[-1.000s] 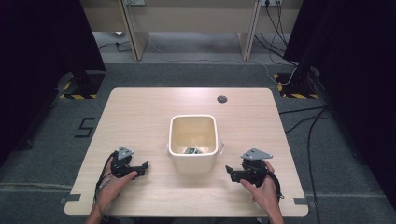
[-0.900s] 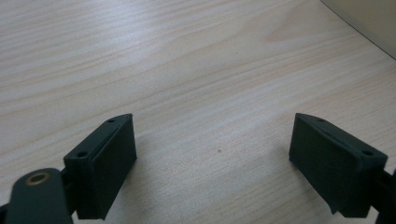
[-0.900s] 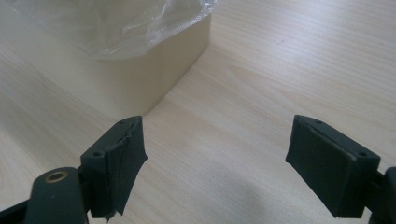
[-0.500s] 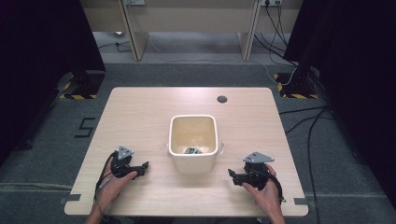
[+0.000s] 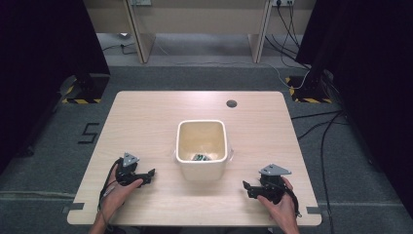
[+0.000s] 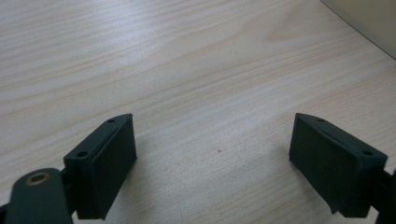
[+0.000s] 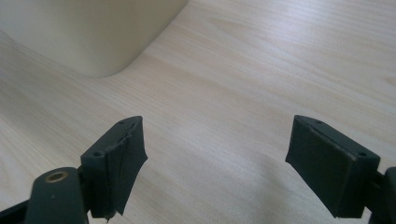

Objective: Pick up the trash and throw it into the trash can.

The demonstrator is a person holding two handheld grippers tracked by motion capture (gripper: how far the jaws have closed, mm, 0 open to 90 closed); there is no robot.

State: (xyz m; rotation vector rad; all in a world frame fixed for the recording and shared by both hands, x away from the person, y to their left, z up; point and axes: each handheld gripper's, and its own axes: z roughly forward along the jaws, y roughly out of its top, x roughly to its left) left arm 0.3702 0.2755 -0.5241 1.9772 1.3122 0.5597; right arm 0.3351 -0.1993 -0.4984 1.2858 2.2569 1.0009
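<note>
Our right gripper point(image 5: 247, 187) shifted nearer the table's front edge, left gripper point(image 5: 150, 174) unmoved, both jaws open and empty, flanking the cream square plastic tub point(image 5: 201, 168) on the pale wooden table point(image 5: 146, 117).

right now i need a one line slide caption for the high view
Two hand-held grippers, left gripper and right gripper, rest open on the wooden table either side of a cream bin.
</note>
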